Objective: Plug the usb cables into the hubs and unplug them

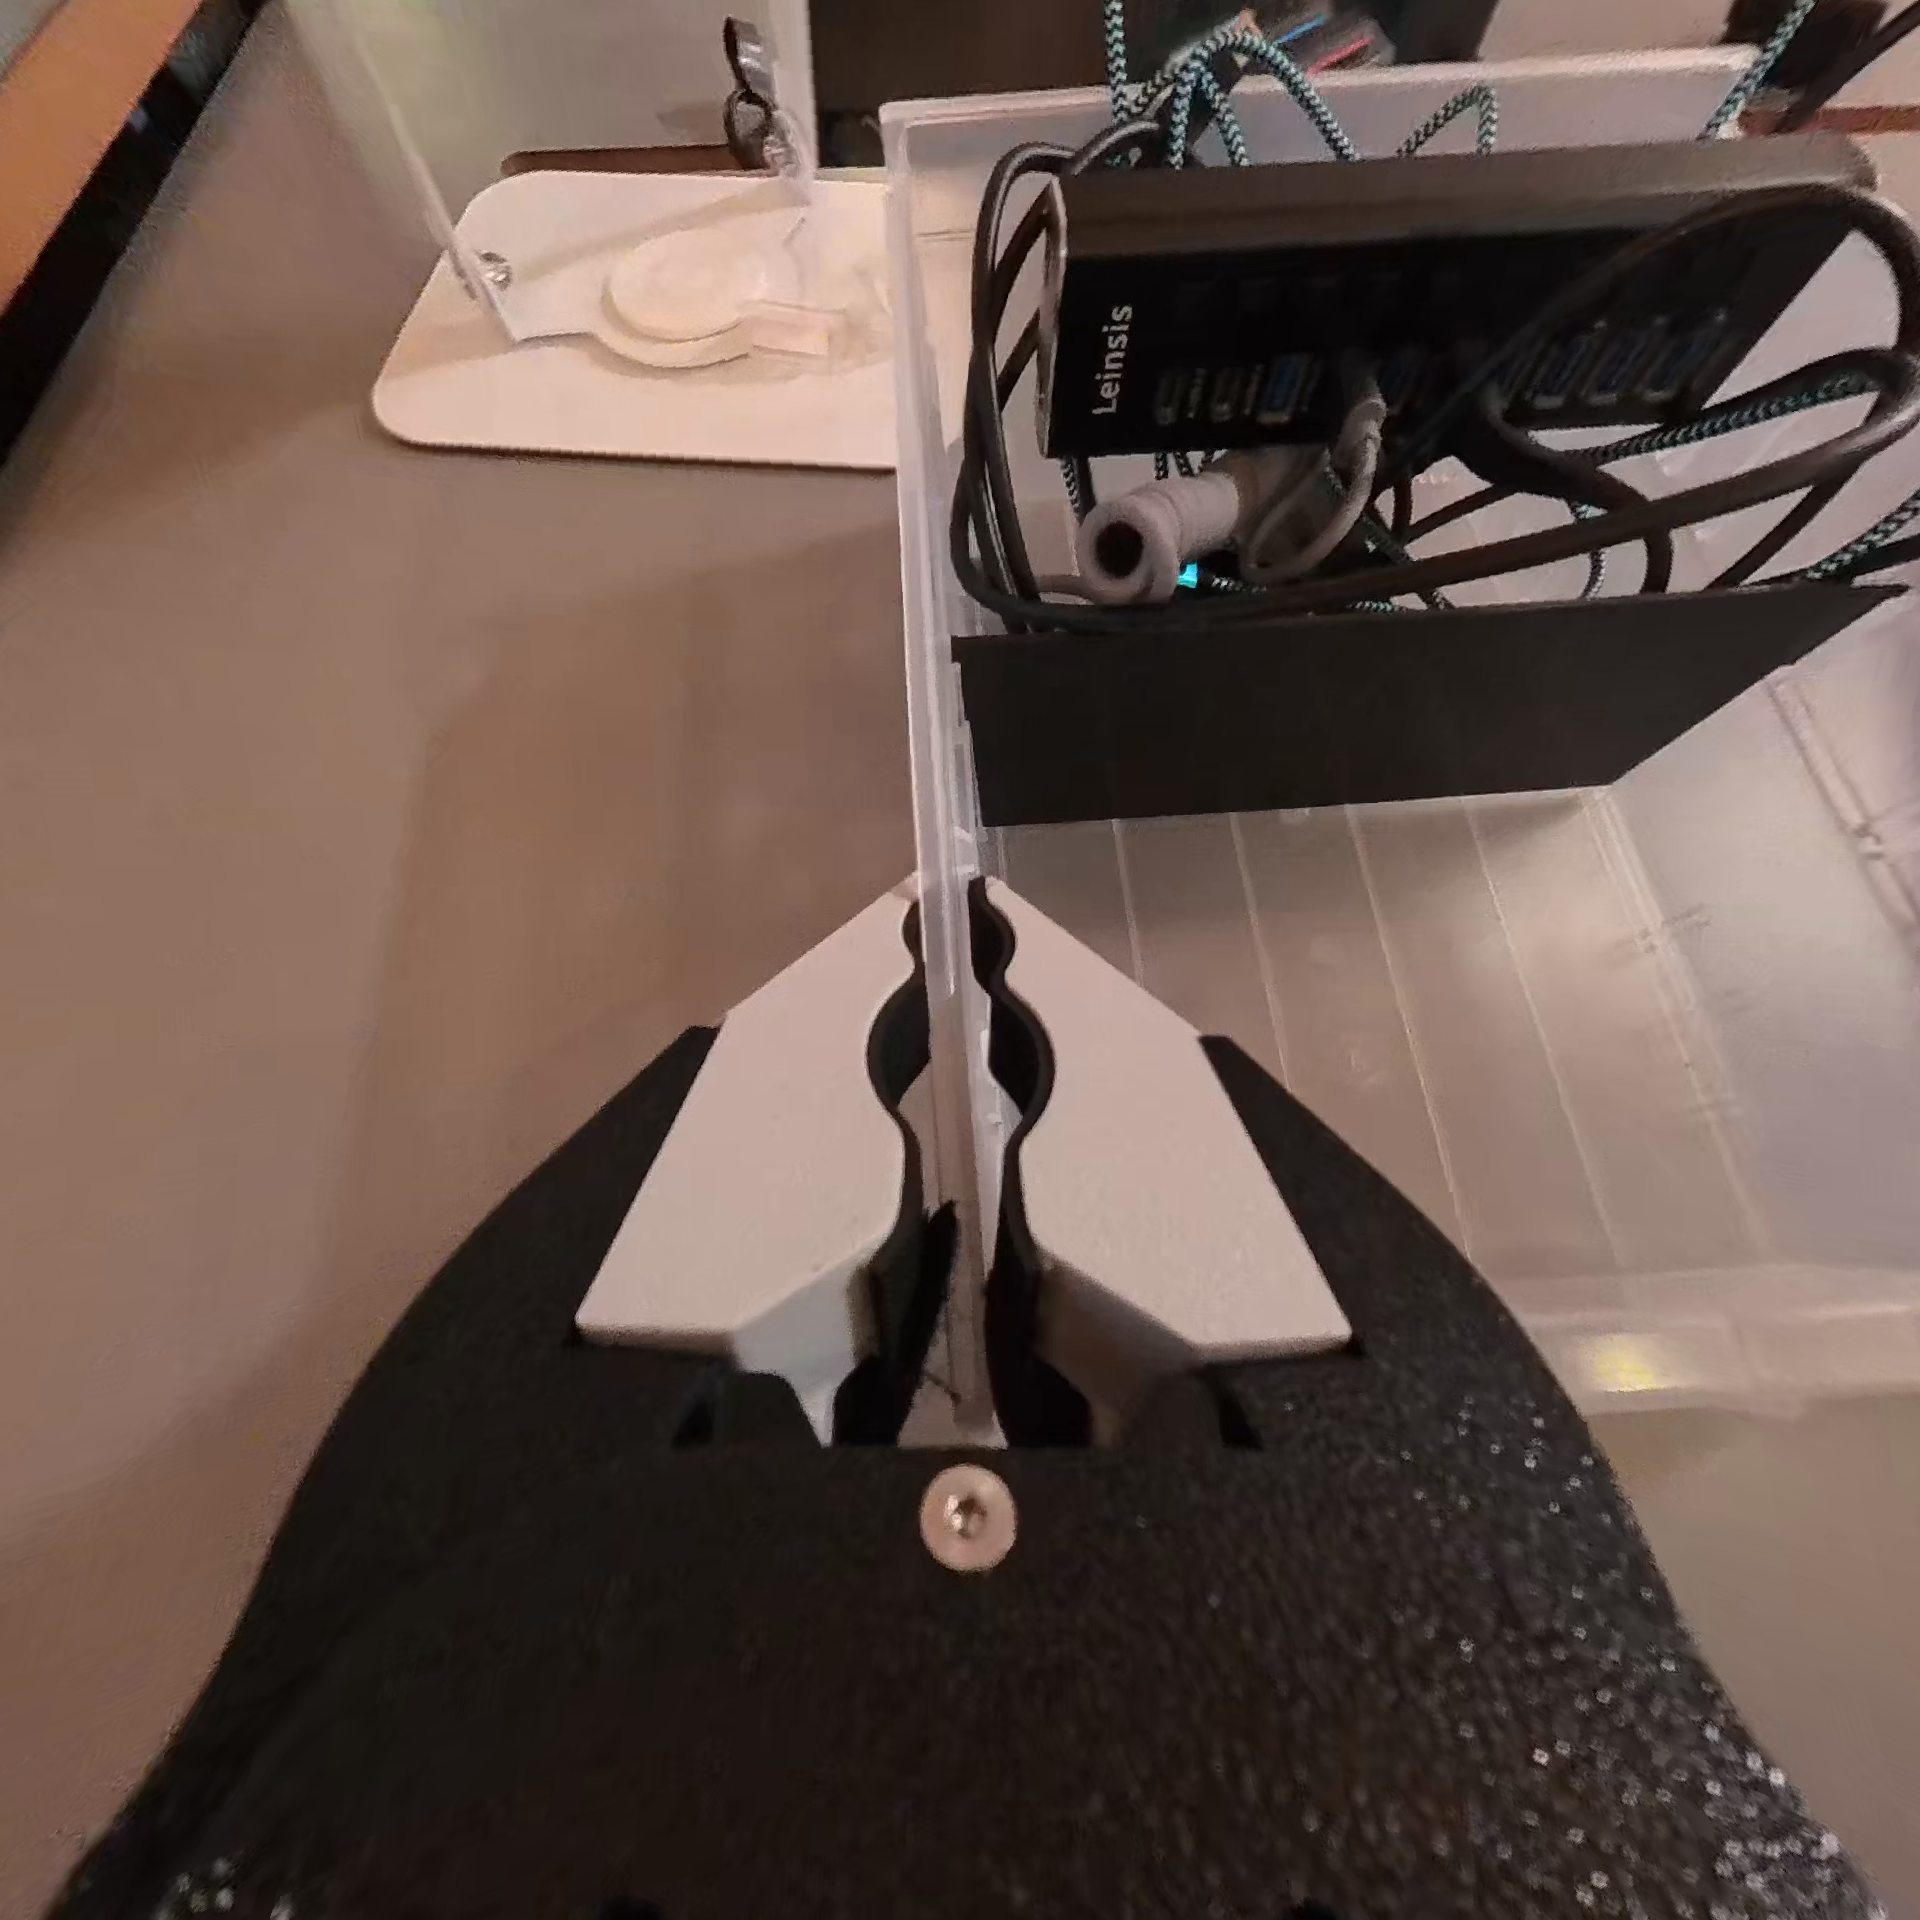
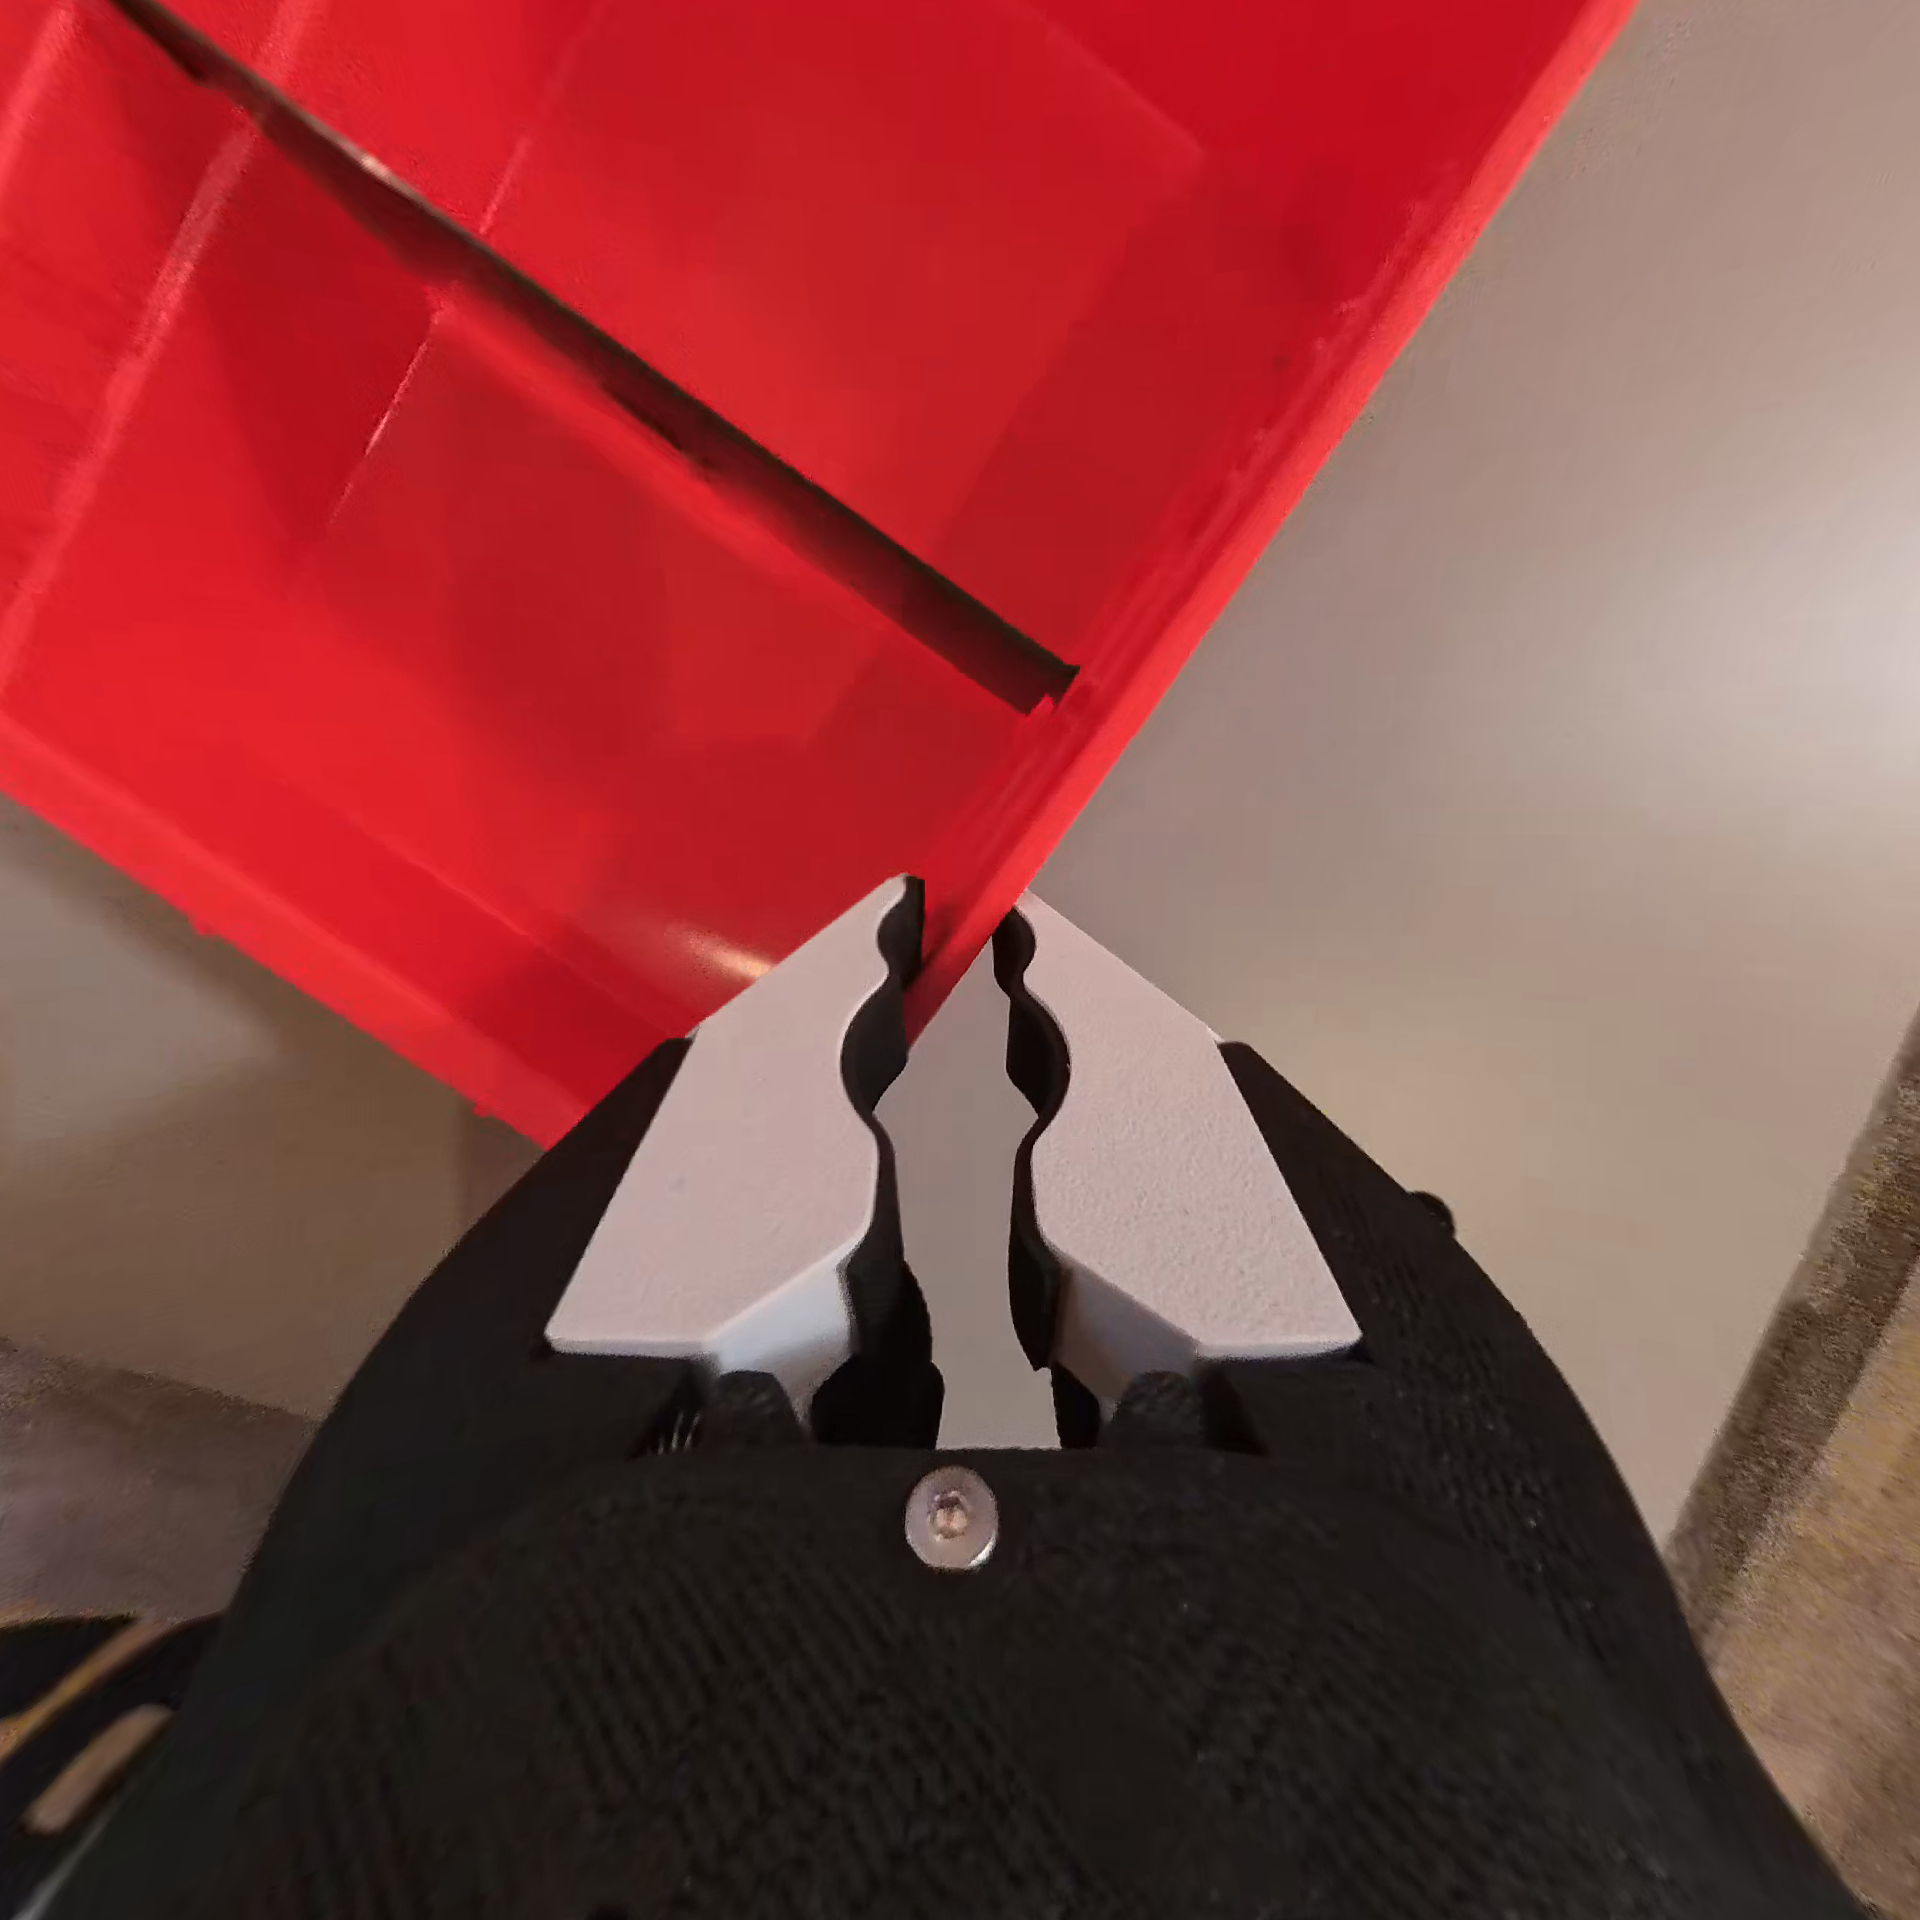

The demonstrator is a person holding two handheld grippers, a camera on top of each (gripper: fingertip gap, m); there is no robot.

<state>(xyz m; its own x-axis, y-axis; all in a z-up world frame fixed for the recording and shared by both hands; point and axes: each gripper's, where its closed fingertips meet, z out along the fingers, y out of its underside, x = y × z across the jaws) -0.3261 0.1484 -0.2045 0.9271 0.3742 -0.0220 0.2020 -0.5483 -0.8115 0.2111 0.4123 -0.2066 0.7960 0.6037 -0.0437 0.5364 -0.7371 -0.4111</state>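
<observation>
In the left wrist view a clear plastic bin [image 1: 1455,1039] stands on the table. Its far compartment holds a black USB hub [image 1: 1351,301] with blue ports, tangled black and braided cables [image 1: 1662,499], and a grey cable end [image 1: 1153,530]. My left gripper [image 1: 948,894] is shut on the bin's left wall [image 1: 925,623]. In the right wrist view my right gripper [image 2: 956,914] is closed on the wall of a red bin [image 2: 727,312], near its corner. A black divider [image 2: 644,416] crosses the red bin, which looks empty where it shows.
A black divider [image 1: 1351,717] splits the clear bin, and its near compartment shows no contents. A white tray [image 1: 644,395] with a clear stand sits at the back left. The beige table [image 2: 1558,727] ends at the right, with carpet [image 2: 1829,1455] below. The tips of one gripper are about 60 centimetres away from the tips of the other.
</observation>
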